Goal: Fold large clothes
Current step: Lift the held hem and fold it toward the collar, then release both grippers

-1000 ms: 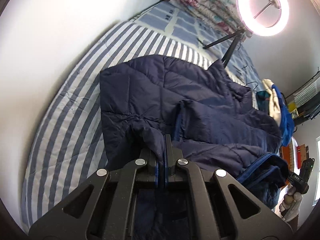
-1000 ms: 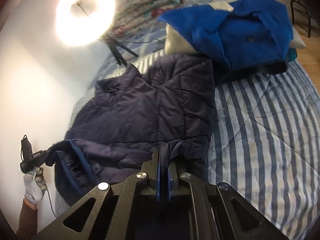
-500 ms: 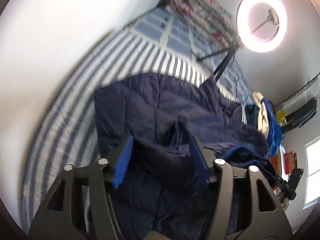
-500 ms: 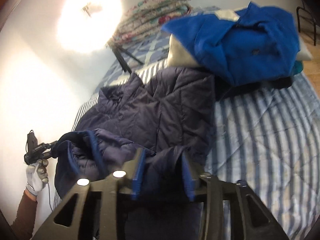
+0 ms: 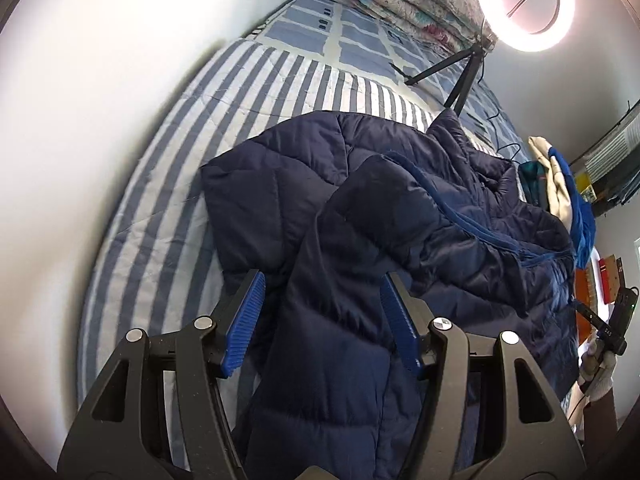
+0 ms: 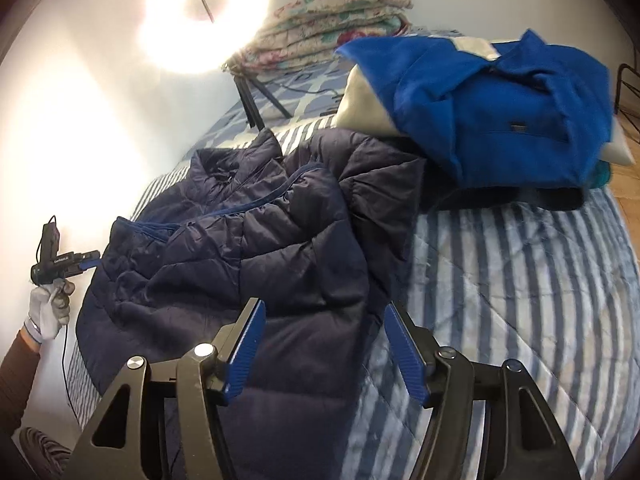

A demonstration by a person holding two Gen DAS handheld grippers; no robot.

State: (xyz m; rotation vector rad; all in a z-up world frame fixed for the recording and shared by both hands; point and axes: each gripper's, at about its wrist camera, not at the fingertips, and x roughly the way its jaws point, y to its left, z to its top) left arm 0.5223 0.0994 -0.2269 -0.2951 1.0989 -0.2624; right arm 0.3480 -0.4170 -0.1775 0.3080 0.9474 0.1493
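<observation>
A navy quilted puffer jacket (image 5: 400,216) lies on the striped bed, its lower part folded up over its body; it also shows in the right wrist view (image 6: 248,256). My left gripper (image 5: 322,320) is open, its blue pads on either side of the jacket's near fold, holding nothing. My right gripper (image 6: 324,352) is open over the jacket's near right edge, also empty. The other hand-held gripper shows small at the far edge of each view (image 5: 608,332) (image 6: 60,264).
The bed (image 6: 520,280) has a blue-and-white striped cover. A pile of clothes topped by a bright blue garment (image 6: 500,100) sits beyond the jacket. A ring light on a tripod (image 5: 524,0) and a folded floral quilt (image 6: 332,16) stand at the bed's head. White wall alongside.
Both grippers were shut on the jacket's hem a second ago; they carried it up over the body, opened and let go. The fold now lies on the jacket.
</observation>
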